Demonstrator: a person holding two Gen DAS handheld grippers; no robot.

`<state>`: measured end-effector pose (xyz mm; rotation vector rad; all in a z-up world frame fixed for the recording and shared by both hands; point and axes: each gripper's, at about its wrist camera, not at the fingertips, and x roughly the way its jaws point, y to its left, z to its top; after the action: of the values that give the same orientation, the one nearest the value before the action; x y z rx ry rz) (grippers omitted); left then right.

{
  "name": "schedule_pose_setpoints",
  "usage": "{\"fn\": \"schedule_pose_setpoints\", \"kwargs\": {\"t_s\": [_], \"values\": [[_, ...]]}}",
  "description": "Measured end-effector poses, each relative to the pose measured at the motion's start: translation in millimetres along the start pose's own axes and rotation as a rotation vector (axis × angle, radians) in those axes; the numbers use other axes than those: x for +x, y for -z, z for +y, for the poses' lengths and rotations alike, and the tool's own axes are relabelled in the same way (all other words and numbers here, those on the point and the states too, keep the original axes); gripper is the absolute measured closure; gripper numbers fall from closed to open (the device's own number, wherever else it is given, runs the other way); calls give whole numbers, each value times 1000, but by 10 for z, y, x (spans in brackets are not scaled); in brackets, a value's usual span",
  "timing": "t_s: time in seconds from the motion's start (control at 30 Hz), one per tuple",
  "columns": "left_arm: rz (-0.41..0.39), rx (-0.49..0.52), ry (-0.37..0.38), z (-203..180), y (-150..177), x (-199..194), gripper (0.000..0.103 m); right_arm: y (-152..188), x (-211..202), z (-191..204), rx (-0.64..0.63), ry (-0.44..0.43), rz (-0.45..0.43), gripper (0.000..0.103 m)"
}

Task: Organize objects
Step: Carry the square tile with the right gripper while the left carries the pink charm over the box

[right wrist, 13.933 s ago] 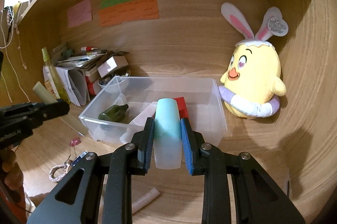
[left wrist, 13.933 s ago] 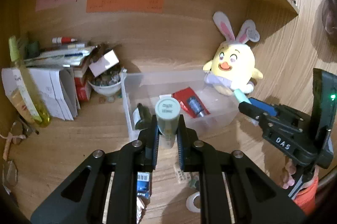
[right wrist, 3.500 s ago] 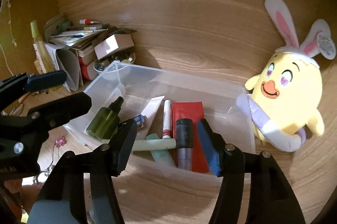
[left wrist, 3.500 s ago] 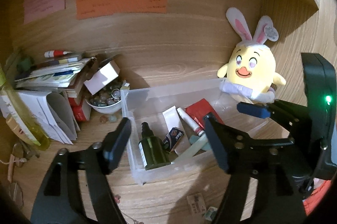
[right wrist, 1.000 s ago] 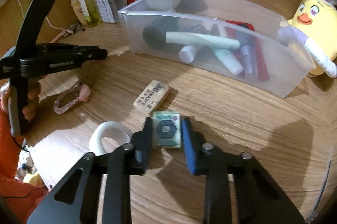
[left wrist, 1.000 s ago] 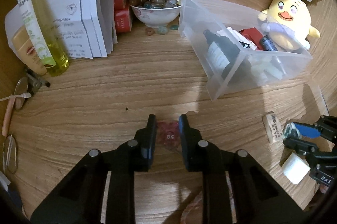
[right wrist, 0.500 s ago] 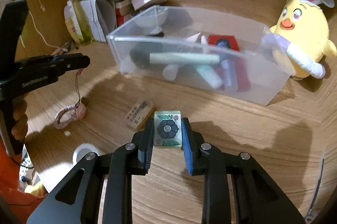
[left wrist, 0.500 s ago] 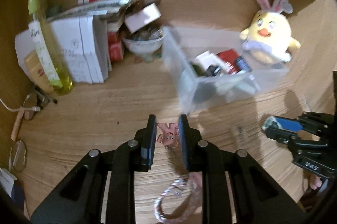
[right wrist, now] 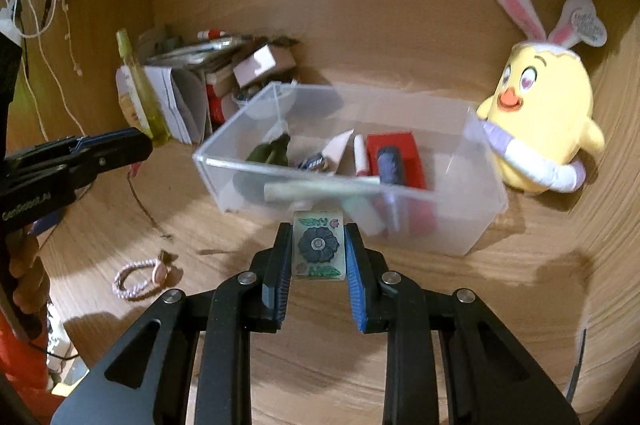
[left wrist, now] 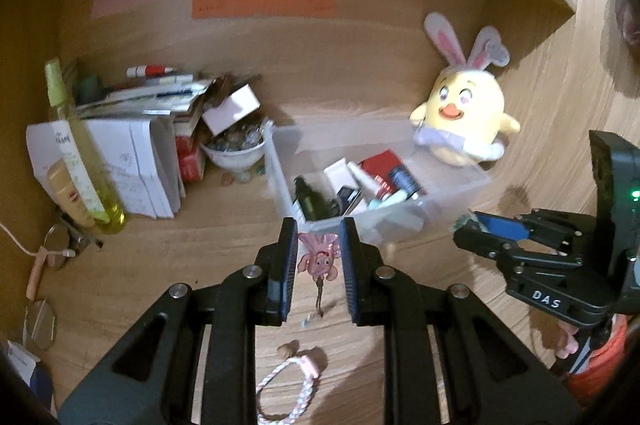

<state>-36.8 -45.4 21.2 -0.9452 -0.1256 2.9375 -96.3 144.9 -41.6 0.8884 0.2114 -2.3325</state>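
My left gripper (left wrist: pixel 319 245) is shut on a small pink charm (left wrist: pixel 319 255), lifted off the desk; a thin cord hangs from it down to a pink braided loop (left wrist: pixel 285 391) on the wood. My right gripper (right wrist: pixel 319 245) is shut on a pale green tile with a dark flower (right wrist: pixel 318 245), held above the desk. Ahead of both stands a clear plastic bin (left wrist: pixel 472 181) (right wrist: pixel 486 213) holding a dark green bottle (left wrist: pixel 310 201), tubes and a red box (right wrist: pixel 396 155). In the left wrist view the right gripper (left wrist: pixel 466 225) shows at the right, the tile's edge between its tips.
A yellow plush chick with bunny ears (left wrist: pixel 464 121) (right wrist: pixel 540 121) sits right of the bin. Papers and boxes (left wrist: pixel 132 149), a bowl of stones (left wrist: pixel 236 147) and a yellow spray bottle (left wrist: pixel 84 161) crowd the back left corner. Glasses (left wrist: pixel 60 245) lie at the left edge.
Both grippers have risen and tilted up with their objects, which left the desk. The bin now lies straight ahead instead of far above. The eraser and tape ring have dropped out of the right view.
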Motion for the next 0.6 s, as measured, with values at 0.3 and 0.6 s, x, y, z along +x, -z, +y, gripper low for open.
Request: {"fn": "schedule_pose_setpoints", "kwargs": {"t_s": [0.3,0.6], "values": [[-54,6,18,-110,-211,-54,82,-165,-69,-136,21,12,-52,80],[-107,-6,24,-154,-478,-97,82,-377,-139,-216,12,37,-107,81]]}}
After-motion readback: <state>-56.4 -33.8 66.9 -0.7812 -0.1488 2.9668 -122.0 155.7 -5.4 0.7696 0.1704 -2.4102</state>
